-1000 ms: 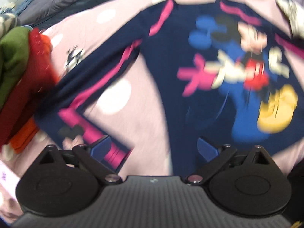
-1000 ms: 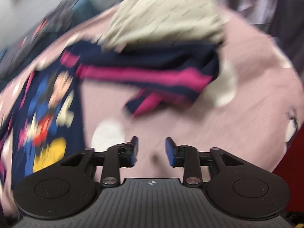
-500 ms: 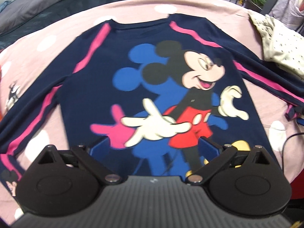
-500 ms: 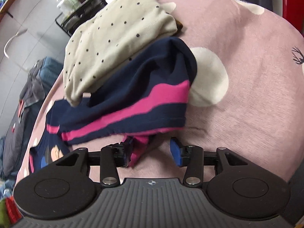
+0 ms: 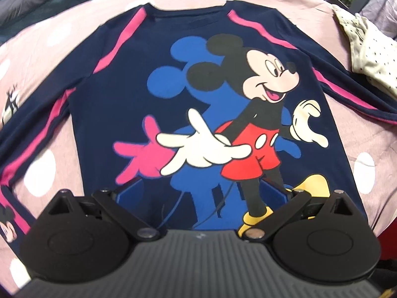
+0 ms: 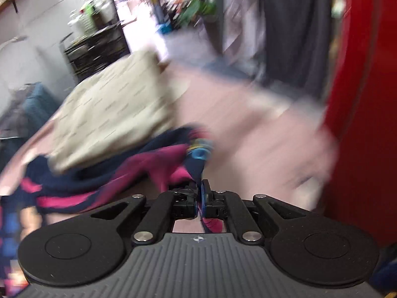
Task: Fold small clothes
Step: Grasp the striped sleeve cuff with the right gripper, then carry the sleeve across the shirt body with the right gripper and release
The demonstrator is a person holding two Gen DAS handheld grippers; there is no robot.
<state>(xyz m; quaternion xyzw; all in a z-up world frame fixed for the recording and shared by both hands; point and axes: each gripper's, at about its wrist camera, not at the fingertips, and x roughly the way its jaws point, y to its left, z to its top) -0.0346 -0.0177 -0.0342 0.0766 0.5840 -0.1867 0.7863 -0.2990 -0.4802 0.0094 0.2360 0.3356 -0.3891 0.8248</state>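
My right gripper (image 6: 199,193) has just clamped: half a second ago its jaws stood apart around the sleeve end, now they are pinched tight on the navy cuff with the pink stripe (image 6: 198,164), cloth bunched between the pads and a scrap poking out behind them. The view is smeared, so the hand is moving. I judge the sleeve fold is starting, cuff to be carried in over the body.

The navy long-sleeved cotton shirt with the cartoon mouse print (image 5: 139,104) lies face up and flat on the pink polka-dot bedsheet (image 5: 367,134), neck away from me. My left gripper (image 5: 201,193) swung in from the far sleeve a second ago and now hovers over the hem, jaws spread wide, nothing between them; print shows in the gap.

A beige dotted garment (image 6: 111,114) lies partly on the held sleeve. It may drag along as I pull.
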